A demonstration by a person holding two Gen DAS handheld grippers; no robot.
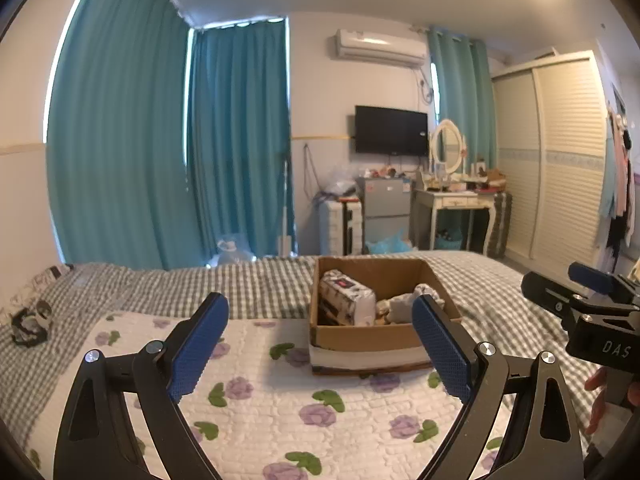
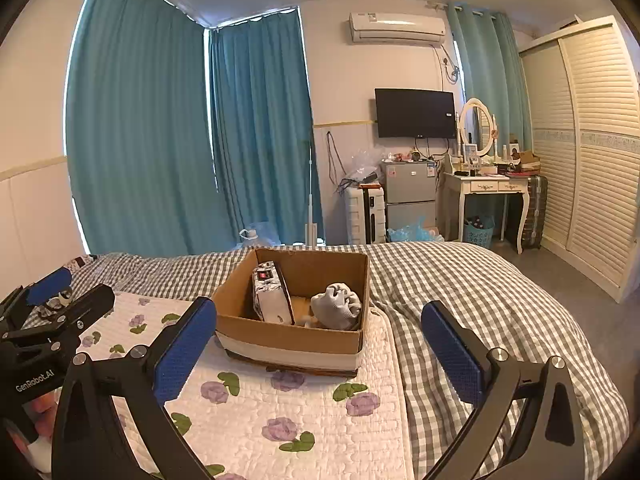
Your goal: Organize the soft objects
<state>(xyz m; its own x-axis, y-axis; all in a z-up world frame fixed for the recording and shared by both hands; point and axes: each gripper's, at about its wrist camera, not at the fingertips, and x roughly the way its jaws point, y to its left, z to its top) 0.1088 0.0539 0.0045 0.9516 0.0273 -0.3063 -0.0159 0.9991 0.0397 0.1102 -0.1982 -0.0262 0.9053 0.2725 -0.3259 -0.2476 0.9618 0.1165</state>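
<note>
Two handheld grippers hover over a bed with a cardboard box [image 2: 292, 332] waiting at centre frame, both claws spread wide and grasping nothing. In the left wrist view the left gripper [image 1: 320, 344] frames the box between its blue pads; the right gripper [image 2: 316, 348] does the same in its own view, and each device edges into the other's frame, the right one at the right margin of the left view, the left one at lower left of the right view. The box sits on a white quilt printed with purple flowers [image 2: 256, 408], spread over a grey checked bedcover [image 2: 460, 280]. Inside it, a wrapped soft pack with a dark-and-white print [image 1: 346, 296] stands on edge against the left wall, and a crumpled grey cloth bundle [image 2: 336, 306] lies at the right, with some pale items beneath that are too hidden to name. At the far left of the left view, a small black-and-white fabric item [image 1: 30, 320] lies loose on the checked cover, well apart from the box, and looks the likeliest piece left to gather. It appears light, limp and easily crushed, so a pinch across its bunched middle should lift it whole; a grab at a trailing edge would probably let it sag and unravel. Teal curtains [image 2: 160, 140] fill the upper left of both frames.
</note>
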